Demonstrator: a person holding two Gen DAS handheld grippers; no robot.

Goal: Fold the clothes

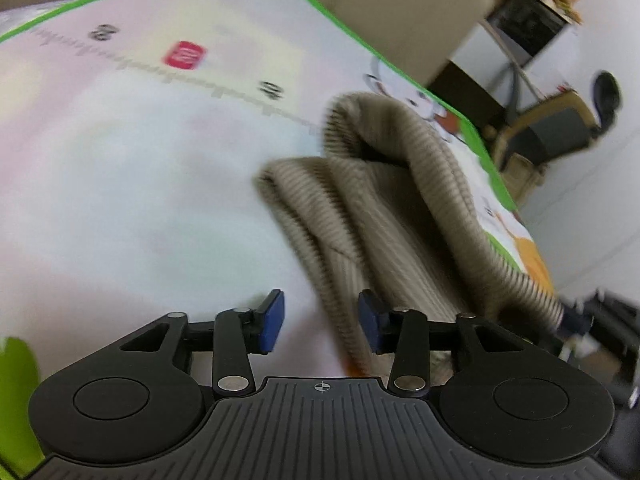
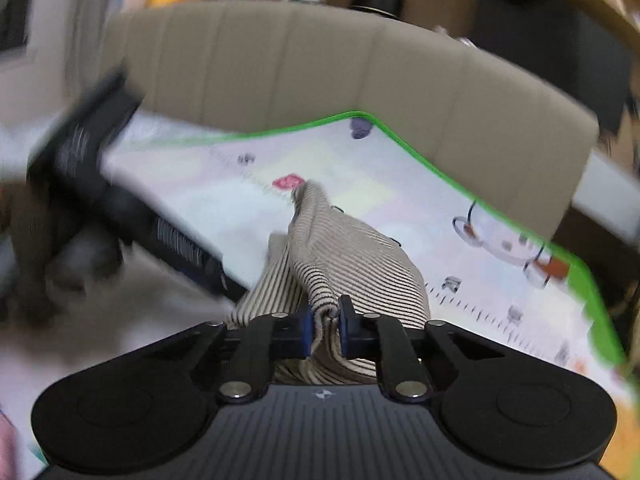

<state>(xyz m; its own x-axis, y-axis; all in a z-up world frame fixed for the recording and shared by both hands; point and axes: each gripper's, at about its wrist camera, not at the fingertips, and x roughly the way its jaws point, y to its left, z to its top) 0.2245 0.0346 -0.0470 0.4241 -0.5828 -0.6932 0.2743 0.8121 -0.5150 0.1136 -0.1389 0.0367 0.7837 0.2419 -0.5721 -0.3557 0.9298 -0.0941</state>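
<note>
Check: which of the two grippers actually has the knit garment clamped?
The right gripper: its fingers pinch a fold of the beige ribbed garment. The left gripper stands open, fabric edge between its fingers, unpinched.

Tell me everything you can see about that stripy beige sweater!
The sweater is beige ribbed knit, soft and thick-looking. It lies bunched in loose folds on a pale play mat with a green border. One rolled fold arches up, leaving a dark hollow beneath. The right gripper is shut on a pinched ridge of it. The left gripper is open, with the sweater's edge between its blue pads, unpinched.
</note>
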